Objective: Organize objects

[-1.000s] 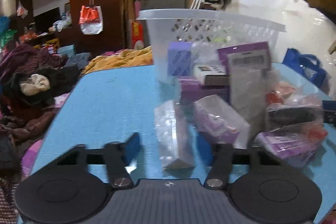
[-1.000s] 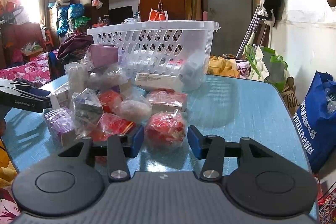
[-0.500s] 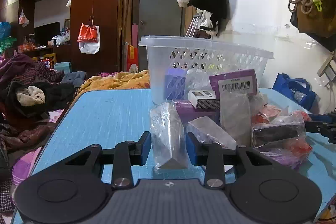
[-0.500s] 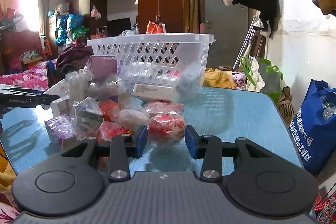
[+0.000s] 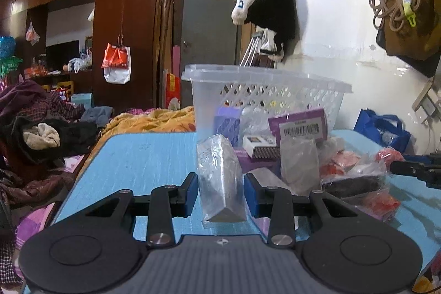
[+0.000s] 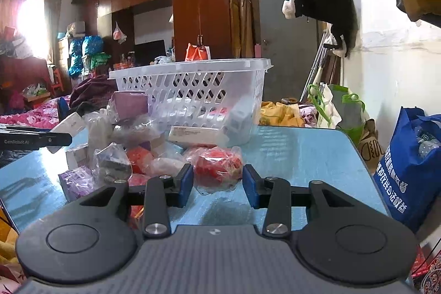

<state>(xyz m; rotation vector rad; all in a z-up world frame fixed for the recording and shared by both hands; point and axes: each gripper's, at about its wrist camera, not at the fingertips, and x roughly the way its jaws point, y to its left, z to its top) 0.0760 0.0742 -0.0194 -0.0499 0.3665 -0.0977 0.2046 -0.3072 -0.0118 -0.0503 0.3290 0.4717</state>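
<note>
Two grippers each clamped on a wrapped packet above a blue table, basket beyond.

The blue table (image 5: 143, 156) spreads under and ahead of both pairs of fingers. Past the fingertips stands the white lattice basket (image 6: 198, 98), with some small boxes inside, and a heap of wrapped packets and boxes (image 6: 118, 145) lies between it and the fingers, to the right of the left gripper and to the left of the right one. The left gripper (image 5: 221, 193) has its blue pads closed against a clear-wrapped grey packet (image 5: 220, 178), which stands upright between them, its lower end hanging below the pads. The right gripper (image 6: 217, 185) is closed on a red packet in clear wrap (image 6: 217, 166), pinched between its pads just above the table.
</note>
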